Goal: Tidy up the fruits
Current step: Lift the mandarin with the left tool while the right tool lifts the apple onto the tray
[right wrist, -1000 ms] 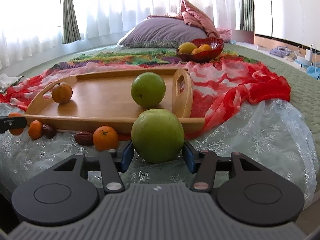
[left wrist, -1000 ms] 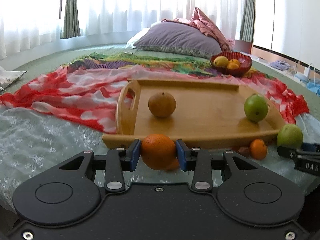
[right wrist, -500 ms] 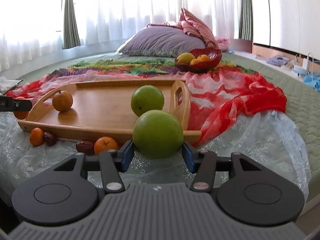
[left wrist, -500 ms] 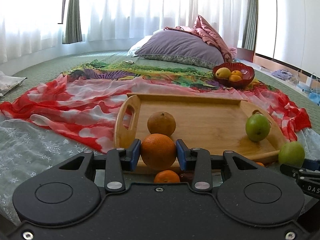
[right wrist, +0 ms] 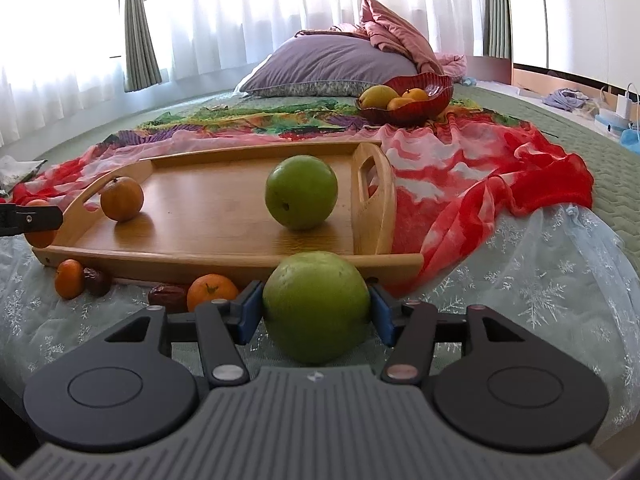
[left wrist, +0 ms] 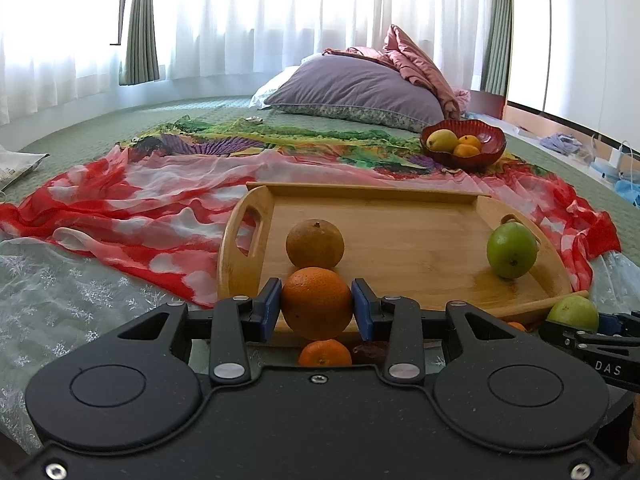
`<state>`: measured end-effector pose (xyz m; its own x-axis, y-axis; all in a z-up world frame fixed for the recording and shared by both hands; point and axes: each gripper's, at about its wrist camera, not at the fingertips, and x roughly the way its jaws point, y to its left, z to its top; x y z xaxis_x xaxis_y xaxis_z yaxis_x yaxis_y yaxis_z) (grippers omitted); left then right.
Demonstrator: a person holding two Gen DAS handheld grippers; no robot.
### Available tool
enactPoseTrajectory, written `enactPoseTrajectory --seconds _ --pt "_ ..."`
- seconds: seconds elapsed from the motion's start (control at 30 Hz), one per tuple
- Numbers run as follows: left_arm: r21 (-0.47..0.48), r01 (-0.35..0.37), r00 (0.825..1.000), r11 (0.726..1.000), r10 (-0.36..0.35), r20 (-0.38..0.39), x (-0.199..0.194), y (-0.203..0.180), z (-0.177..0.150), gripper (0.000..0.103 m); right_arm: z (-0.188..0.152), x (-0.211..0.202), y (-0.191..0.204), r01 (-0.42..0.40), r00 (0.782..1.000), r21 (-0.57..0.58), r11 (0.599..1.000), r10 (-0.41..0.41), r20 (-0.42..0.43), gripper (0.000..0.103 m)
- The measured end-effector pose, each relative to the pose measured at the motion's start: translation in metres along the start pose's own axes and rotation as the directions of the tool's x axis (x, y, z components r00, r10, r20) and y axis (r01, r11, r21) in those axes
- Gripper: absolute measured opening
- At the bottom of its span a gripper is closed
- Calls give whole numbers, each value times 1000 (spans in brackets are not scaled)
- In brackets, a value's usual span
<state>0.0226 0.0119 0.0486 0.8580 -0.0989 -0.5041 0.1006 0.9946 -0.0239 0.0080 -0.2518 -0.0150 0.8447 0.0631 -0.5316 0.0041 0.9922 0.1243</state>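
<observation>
While clamped in the left gripper (left wrist: 316, 309), orange (left wrist: 316, 304) held just in front of the wooden tray (left wrist: 400, 236) and its brown fruit (left wrist: 315, 243); pinched between the right gripper (right wrist: 316, 312) pads, green fruit (right wrist: 316, 306) at the tray's near edge, before a second green fruit (right wrist: 301, 192) on the tray.

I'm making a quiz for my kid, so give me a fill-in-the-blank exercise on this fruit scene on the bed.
1. The left claw is shut on an ____.
2. The right claw grips a fruit whose colour is ____.
3. The wooden tray holds ____ fruits.
4. The red bowl stands in front of the purple ____.

Missing words: orange; green; two; pillow
</observation>
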Motion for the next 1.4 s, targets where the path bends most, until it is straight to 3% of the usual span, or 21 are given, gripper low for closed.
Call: enactPoseTrajectory --seconds 0.23,0.43,0.6,0.77,1.07,1.4 --pt "14 7 1000 1000 -7 4 7 2 15 36 10 -15 2 -15 999 -8 1000 15 33 58" --pt "16 27 1000 999 -27 0 29 2 58 36 53 -13 1 -32 997 7 999 32 67 59" --pt "19 47 999 999 -46 -23 61 -1 95 36 97 14 0 -31 998 8 1000 30 56 59" --pt "8 40 995 999 -39 -92 104 -1 117 36 132 59 1 -25 999 6 1000 25 -22 59" --pt "21 -25 971 999 29 -236 171 -1 114 36 141 122 9 -8 989 -26 1000 4 -150 59" --pt "44 -49 958 998 60 -279 196 1 107 36 134 147 15 17 979 -54 998 -27 -204 59"
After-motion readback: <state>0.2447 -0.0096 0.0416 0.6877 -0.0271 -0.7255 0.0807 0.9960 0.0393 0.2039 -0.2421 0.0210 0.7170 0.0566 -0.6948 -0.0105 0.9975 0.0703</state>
